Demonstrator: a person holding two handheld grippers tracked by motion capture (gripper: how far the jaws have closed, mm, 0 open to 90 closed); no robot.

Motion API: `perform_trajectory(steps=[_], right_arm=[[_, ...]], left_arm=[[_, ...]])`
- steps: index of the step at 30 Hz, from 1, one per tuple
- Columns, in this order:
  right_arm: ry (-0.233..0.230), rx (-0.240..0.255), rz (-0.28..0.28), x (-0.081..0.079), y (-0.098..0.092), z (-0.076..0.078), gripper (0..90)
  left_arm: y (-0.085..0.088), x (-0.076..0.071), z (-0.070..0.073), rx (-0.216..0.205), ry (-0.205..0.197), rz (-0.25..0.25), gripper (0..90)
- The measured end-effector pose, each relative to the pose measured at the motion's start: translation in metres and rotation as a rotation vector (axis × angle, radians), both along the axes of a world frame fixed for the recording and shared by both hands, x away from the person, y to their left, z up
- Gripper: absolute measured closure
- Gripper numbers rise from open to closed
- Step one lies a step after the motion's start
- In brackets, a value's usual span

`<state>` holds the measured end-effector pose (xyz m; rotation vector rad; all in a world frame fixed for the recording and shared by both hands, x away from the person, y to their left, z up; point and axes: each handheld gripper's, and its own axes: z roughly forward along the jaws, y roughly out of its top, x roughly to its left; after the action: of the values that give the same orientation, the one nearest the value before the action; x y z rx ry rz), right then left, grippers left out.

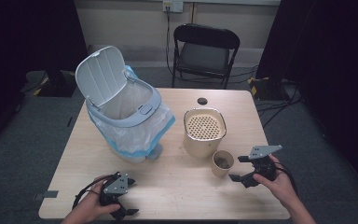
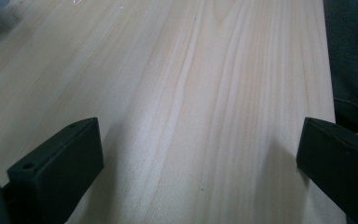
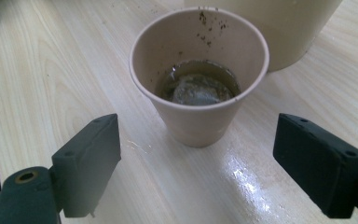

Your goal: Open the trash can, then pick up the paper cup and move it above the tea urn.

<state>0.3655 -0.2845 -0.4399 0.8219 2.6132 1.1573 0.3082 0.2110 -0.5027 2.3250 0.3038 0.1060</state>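
A small beige paper cup [image 1: 223, 163] stands upright on the wooden table [image 1: 168, 186], just in front of a taller beige container with a perforated top [image 1: 204, 130]. In the right gripper view the cup [image 3: 199, 79] holds murky brown liquid and a soggy lump, with dark specks on its inner wall. My right gripper [image 1: 239, 168] is open just right of the cup, its jaws [image 3: 205, 163] wide on either side and short of it. My left gripper [image 1: 131, 196] rests open near the table's front edge over bare wood [image 2: 200, 158].
A white bin with its lid raised and a plastic liner [image 1: 121, 112] stands at the table's back left. A small black round object [image 1: 202, 101] lies near the far edge. A black folding chair [image 1: 205, 51] is beyond the table. A wet sheen [image 3: 242, 177] marks the wood by the cup.
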Motion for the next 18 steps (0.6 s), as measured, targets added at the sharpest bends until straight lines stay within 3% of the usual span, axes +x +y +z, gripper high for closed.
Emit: perform_trajectory(steps=[18], right_arm=[[0.015,0.015,-0.015,0.001,-0.001,-0.032,14.4]], left_arm=[[0.0,0.0,0.0,-0.003,-0.002,-0.001,0.0]])
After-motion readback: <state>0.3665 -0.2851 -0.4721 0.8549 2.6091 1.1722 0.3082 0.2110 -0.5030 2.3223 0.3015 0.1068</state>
